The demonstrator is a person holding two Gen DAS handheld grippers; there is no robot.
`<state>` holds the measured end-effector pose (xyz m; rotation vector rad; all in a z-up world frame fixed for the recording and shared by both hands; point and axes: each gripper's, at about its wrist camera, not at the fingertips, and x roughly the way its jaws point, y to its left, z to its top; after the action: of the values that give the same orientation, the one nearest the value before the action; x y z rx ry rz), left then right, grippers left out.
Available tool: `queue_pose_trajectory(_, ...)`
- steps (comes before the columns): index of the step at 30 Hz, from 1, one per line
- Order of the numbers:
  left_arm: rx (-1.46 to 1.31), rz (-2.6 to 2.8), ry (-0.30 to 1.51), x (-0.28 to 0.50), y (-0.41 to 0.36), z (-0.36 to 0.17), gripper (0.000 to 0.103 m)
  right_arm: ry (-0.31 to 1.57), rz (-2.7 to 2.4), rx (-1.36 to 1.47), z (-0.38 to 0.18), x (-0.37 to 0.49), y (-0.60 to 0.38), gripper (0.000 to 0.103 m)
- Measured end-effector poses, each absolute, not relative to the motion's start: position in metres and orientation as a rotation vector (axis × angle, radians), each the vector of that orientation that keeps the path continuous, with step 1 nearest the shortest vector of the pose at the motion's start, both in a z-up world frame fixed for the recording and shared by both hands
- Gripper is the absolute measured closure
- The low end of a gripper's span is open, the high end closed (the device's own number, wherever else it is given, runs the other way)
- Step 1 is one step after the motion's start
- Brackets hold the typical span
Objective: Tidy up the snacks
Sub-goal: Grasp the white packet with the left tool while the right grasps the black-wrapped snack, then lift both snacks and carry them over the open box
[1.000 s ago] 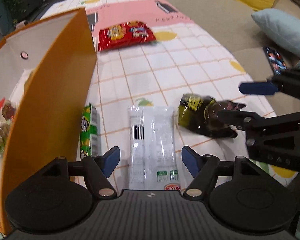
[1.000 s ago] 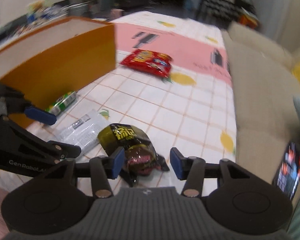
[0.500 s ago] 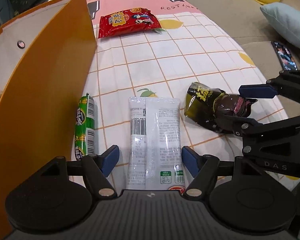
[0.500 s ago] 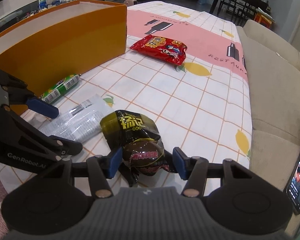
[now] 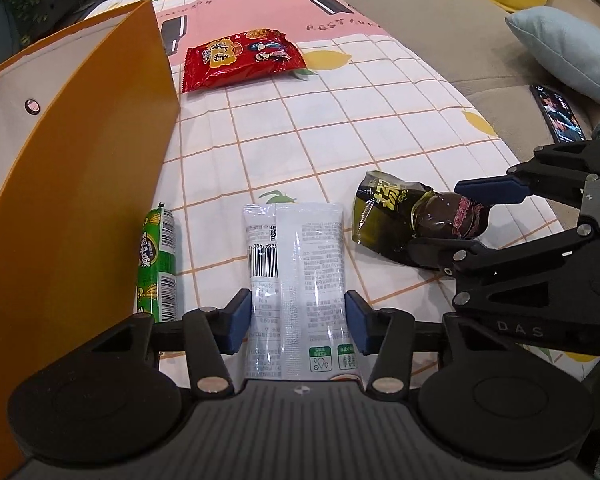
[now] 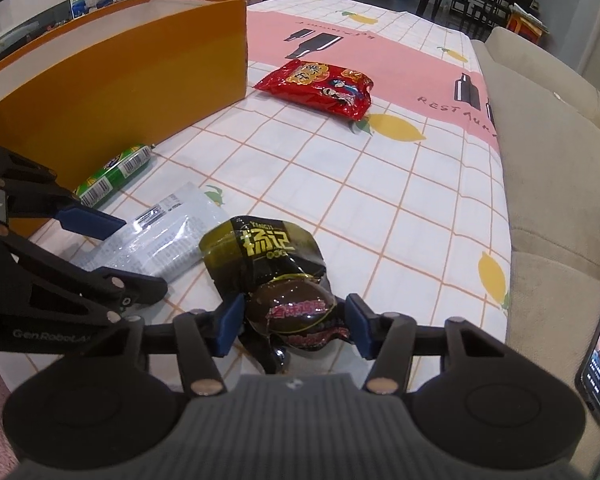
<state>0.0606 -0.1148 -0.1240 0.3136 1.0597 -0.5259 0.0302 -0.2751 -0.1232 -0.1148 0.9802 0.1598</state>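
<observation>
A white snack packet (image 5: 296, 248) lies lengthwise on the checked tablecloth (image 5: 340, 120). My left gripper (image 5: 298, 320) has its jaws closing on it, and both blue pads touch its long sides. To its right is a dark packet with yellow lettering (image 6: 264, 248). My right gripper (image 6: 296, 320) is shut on that packet's round brown end. The left wrist view also shows the right gripper (image 5: 432, 218) holding the dark packet (image 5: 388, 212). The left gripper (image 6: 144, 256) straddles the white packet (image 6: 160, 240) in the right wrist view.
A tall orange box (image 5: 80, 200) stands on the left, with a green sausage stick (image 5: 158, 264) lying along its wall. A red snack bag (image 5: 240, 58) lies farther back. A beige sofa with a blue cushion (image 5: 568, 52) and a phone (image 5: 558, 112) borders the table's right edge.
The left jaws went from wide apart to touching the white packet's sides. The right gripper sank a little over the dark packet and now holds its round end.
</observation>
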Motion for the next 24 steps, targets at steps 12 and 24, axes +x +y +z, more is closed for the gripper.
queue_pose_trajectory(12, 0.228, -0.514, 1.04, 0.059, -0.111, -0.109, 0.05, 0.964, 0.126, -0.064, -0.112, 0.028, -0.278, 0.052)
queue_pose_trajectory(24, 0.158, -0.523, 0.937, 0.053, -0.103, -0.059, 0.05, 0.848, 0.051, -0.032, -0.067, 0.012, -0.277, 0.052)
